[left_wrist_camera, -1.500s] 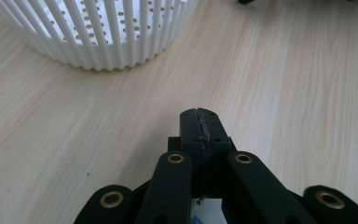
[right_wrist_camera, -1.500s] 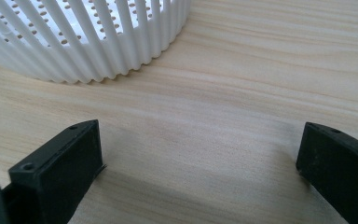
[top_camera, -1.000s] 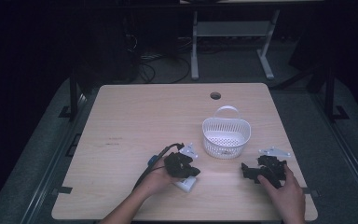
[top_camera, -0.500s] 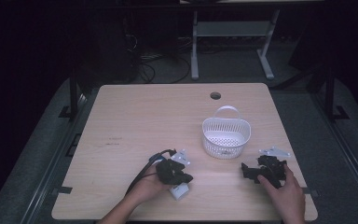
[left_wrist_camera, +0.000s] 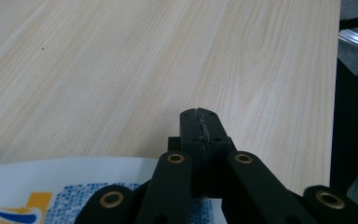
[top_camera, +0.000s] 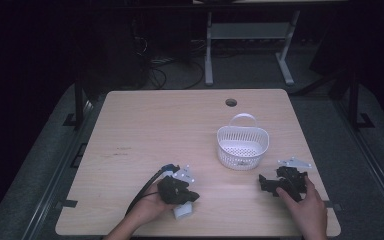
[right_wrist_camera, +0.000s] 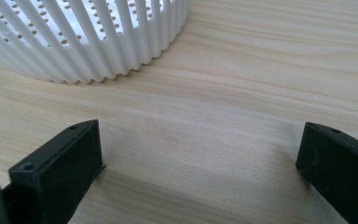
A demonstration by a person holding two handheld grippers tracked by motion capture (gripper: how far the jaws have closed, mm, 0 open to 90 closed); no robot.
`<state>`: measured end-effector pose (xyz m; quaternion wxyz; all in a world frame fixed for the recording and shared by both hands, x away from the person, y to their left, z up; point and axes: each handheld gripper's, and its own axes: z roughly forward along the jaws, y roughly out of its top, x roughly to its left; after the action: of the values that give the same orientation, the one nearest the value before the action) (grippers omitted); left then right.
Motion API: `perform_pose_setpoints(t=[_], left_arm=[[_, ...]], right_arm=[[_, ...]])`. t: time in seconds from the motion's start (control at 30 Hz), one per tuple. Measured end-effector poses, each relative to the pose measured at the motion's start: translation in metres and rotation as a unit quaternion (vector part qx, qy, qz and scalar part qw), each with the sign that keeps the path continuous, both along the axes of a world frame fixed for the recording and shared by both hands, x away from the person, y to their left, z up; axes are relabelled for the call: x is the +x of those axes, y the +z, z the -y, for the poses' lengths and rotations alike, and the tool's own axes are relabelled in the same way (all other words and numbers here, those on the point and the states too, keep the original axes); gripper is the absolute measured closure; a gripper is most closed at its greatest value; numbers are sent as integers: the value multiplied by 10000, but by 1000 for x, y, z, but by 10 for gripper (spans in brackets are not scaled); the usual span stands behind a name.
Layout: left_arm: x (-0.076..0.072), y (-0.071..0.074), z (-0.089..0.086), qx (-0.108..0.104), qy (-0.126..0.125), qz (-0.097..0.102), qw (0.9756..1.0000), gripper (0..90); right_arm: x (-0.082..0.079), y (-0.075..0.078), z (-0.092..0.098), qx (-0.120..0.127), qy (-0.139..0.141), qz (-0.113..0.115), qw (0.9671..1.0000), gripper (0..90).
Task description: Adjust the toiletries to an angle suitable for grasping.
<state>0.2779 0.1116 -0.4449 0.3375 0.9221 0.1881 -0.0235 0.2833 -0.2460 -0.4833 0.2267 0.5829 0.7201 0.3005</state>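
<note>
Left tool [left_wrist_camera: 199, 122] jaws closed — right tool [right_wrist_camera: 200, 158] jaws spread.

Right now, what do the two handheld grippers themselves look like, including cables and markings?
Both are black two-jaw tools. The left gripper has flat black linkage bars with brass-coloured pivot rings, a grey three-cornered plate on top, and a black cable with a blue fitting trailing behind. The right gripper has blocky black jaws with small screw holes and its own grey plate. No markings are legible. No sleeves are visible in the high view.

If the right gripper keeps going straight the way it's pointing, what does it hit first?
Probably the white slatted plastic basket. The open right gripper has bare wooden table between its jaws, with the basket ahead and somewhat left, so it might only clip the basket's side.
</note>
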Motion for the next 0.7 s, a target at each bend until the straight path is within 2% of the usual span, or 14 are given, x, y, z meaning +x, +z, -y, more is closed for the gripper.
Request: perform_pose_setpoints(t=[0.17,0.3,0.5,0.63,0.7], left_arm=[[5,12,-10,-207,117,120,9996,900],[11,24,-34,-349,447,287,9980,900],[25,30,-82,-461,1076,415,9923,900],[31,27,-103,-428,1389,442,9884,900],[35,24,-111,-337,1504,493,9868,900]], right_arm=[[0,0,0,-1,1,1,10000,0],[0,0,0,0,0,0,10000,0],[0,0,0,-1,1,1,10000,0],[0,0,0,-2,1,0,10000,0],[0,0,0,-1,0,0,10000,0]])
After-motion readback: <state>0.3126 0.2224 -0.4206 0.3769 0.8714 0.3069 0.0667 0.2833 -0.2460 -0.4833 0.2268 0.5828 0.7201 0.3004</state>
